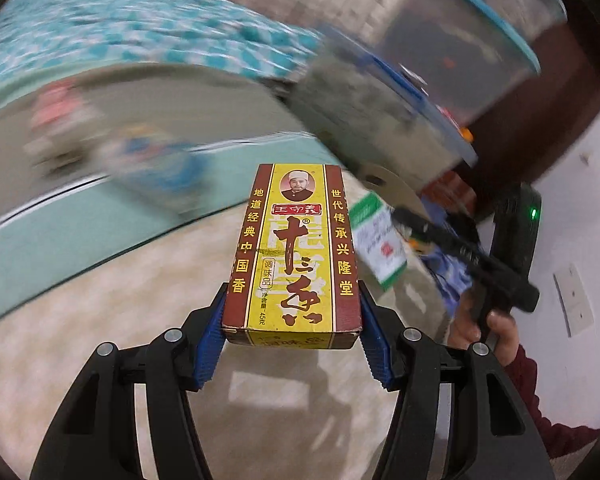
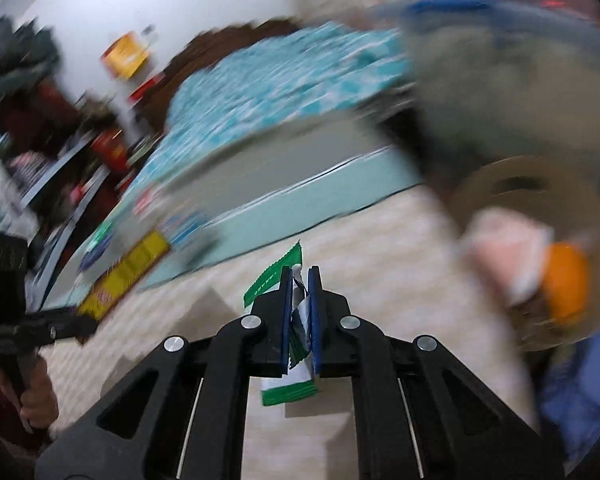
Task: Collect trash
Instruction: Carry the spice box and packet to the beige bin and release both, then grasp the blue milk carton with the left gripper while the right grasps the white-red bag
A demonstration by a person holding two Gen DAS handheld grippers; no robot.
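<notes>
Gripping a yellow and maroon seasoning box [image 1: 294, 256] near its lower end, the left gripper [image 1: 292, 344] fills the bottom centre of the left wrist view, its blue ribbed pads [image 1: 212, 344] pressed against the box's two long sides so the carton stands out lengthwise toward the frame's middle, printed face up, held clear above a pale floor [image 1: 100, 320]; at the right edge of that view a hand [image 1: 496, 336] in a dark red sleeve is wrapped round the handle of the right gripper [image 1: 400, 220], which angles up and leftward with a green and white wrapper [image 1: 378, 244] at its tip; in the right wrist view that gripper's tongs sit nearly together at centre bottom, clamped on the crumpled wrapper, whose green serrated edges poke out above and below the pads; the left gripper's black body shows at the far left there, with the blurred yellow box beside it; behind both, heavily blurred, lie a teal patterned bedspread [image 1: 112, 20] across the upper left and a blue-rimmed bin [image 1: 384, 112] in the upper right; what the bin holds cannot be made out.
</notes>
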